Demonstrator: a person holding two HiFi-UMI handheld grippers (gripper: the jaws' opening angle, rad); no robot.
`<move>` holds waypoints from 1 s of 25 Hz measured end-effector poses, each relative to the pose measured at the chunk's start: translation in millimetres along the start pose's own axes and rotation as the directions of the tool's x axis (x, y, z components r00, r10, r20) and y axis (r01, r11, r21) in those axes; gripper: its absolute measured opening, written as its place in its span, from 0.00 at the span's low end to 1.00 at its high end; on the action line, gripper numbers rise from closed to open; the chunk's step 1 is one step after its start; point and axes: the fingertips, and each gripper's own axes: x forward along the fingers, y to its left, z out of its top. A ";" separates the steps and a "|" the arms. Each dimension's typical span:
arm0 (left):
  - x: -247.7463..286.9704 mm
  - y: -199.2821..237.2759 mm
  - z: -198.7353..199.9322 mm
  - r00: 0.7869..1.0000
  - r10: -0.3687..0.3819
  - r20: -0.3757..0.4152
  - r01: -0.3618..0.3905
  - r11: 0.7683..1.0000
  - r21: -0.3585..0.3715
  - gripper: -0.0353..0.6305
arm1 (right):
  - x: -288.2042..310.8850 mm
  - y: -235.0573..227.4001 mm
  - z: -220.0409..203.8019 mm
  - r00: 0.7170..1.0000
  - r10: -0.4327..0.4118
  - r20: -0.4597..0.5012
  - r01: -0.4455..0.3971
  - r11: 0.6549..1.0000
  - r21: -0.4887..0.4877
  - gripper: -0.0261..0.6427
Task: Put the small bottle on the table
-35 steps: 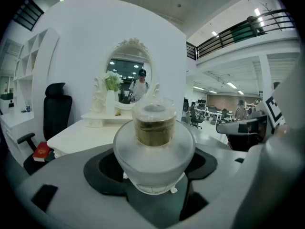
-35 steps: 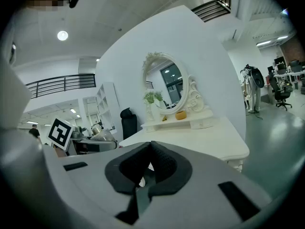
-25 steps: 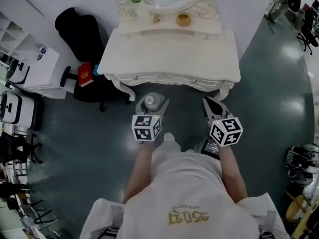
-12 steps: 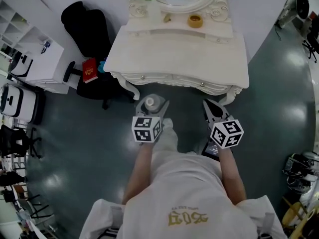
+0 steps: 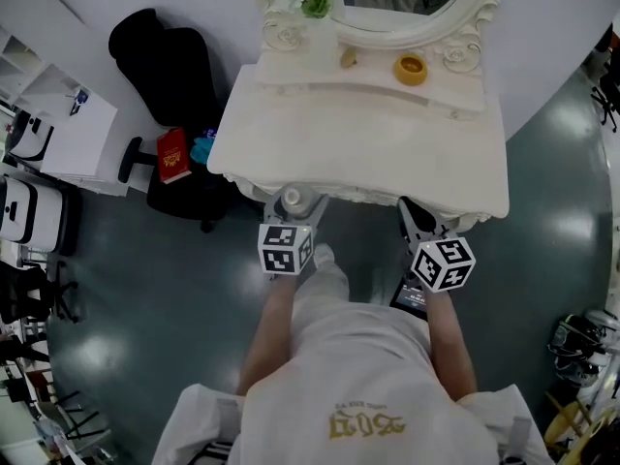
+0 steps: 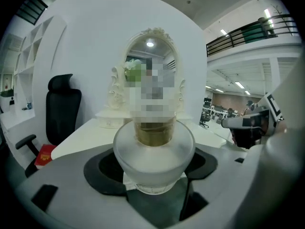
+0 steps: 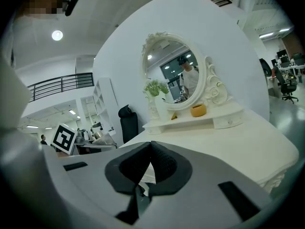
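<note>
Both grippers held out front at waist level, left loaded, right empty.

Left gripper [image 5: 293, 208] points forward, jaws clamped on either side of the small bottle [image 6: 154, 149], which sits upright between the pads; its marker cube [image 5: 285, 248] faces up at the wrist end. Right gripper [image 5: 411, 211] points forward level with the left and well apart from it, jaws pressed together with nothing between them, pad tips touching in the right gripper view [image 7: 151, 150]; its marker cube [image 5: 443, 263] is tilted a bit outward. Both bare forearms, left [image 5: 266, 332] and right [image 5: 448, 335], reach forward from the torso, roughly parallel, elbows bent close to the body.
</note>
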 end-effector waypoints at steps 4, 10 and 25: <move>31.1 49.0 17.7 1.000 -0.020 -0.018 0.020 1.000 0.022 0.58 | 65.3 7.8 11.8 1.000 0.008 -0.025 -0.008 1.000 0.009 0.06; 64.1 115.8 24.6 0.998 -0.035 -0.043 0.034 0.999 -0.008 0.58 | 139.7 19.6 22.6 0.999 0.008 -0.049 -0.006 1.000 0.030 0.06; 116.4 158.1 21.0 0.994 -0.061 -0.092 0.061 0.998 -0.011 0.58 | 201.4 1.8 33.3 0.996 -0.020 -0.087 0.020 1.000 0.006 0.06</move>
